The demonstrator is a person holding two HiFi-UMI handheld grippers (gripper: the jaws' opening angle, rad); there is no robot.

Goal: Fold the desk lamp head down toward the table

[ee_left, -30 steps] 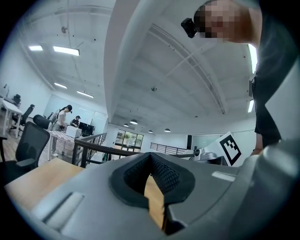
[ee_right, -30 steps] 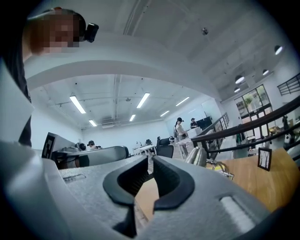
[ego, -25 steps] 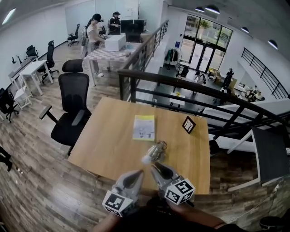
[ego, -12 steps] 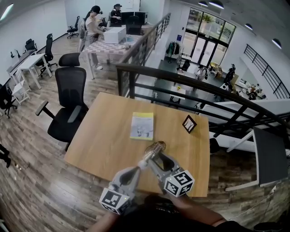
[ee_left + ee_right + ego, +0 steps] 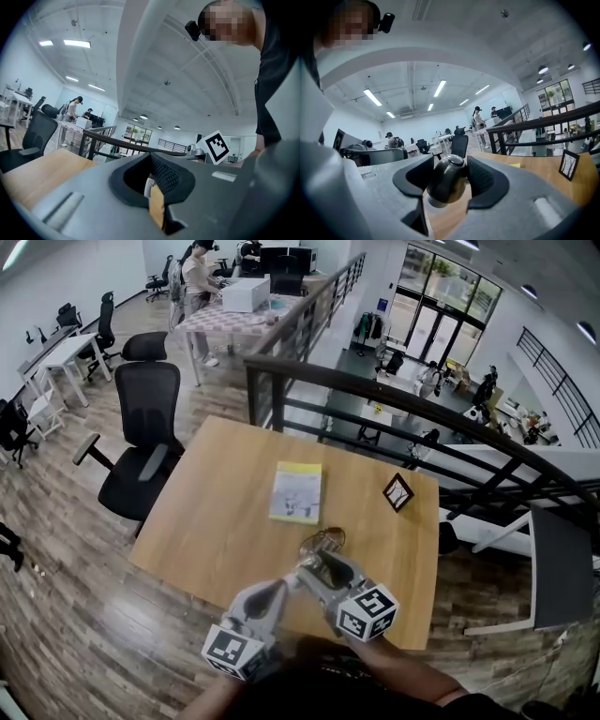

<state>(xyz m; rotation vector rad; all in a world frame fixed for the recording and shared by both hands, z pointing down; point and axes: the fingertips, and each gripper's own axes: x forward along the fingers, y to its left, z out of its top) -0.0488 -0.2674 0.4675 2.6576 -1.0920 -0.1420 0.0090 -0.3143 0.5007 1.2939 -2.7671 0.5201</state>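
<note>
The small desk lamp (image 5: 323,542) stands near the front edge of the wooden table (image 5: 216,512). Its dark, glossy head (image 5: 446,174) with a pale rim hangs low over the tabletop. My right gripper (image 5: 314,566) reaches it from the front. Its jaws are opening, and the head sits between the wide-spread pads (image 5: 487,180) with a gap on the left side. My left gripper (image 5: 278,589) is just left of the lamp and points level. In the left gripper view its jaws (image 5: 152,192) stand close together, with a narrow slit showing wood and a small white piece. A grip cannot be made out.
A yellow booklet (image 5: 296,491) lies mid-table and a small black picture frame (image 5: 398,491) stands at the right. A black office chair (image 5: 145,427) is left of the table, with a dark railing (image 5: 375,395) behind it. Two people stand at a far desk (image 5: 242,296).
My right gripper's jaws have spread apart around the lamp head. Both grippers have shifted a little lower and forward over the table's front edge.
</note>
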